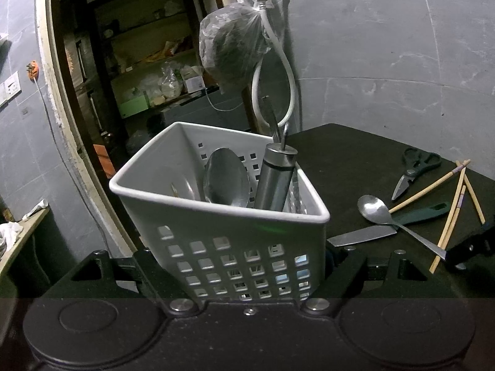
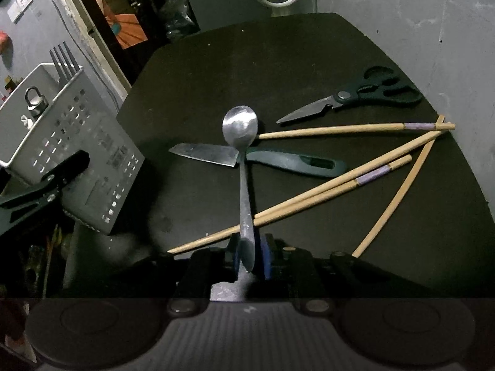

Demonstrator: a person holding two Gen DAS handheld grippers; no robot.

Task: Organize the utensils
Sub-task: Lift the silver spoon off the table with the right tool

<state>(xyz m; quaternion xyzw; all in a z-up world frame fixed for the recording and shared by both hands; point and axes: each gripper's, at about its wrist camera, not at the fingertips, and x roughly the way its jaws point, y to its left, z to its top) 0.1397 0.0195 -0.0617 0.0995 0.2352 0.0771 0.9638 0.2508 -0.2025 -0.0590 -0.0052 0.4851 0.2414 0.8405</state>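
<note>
Left gripper fingers clamp the white perforated basket from both sides; the basket stands at the near-left edge of the dark table and holds a large spoon, a steel cylinder and a fork. Right gripper fingers sit narrow around the handle end of a steel spoon; firm contact cannot be told. That spoon lies across a green-handled knife. Chopsticks and black scissors lie loose nearby on the table.
</note>
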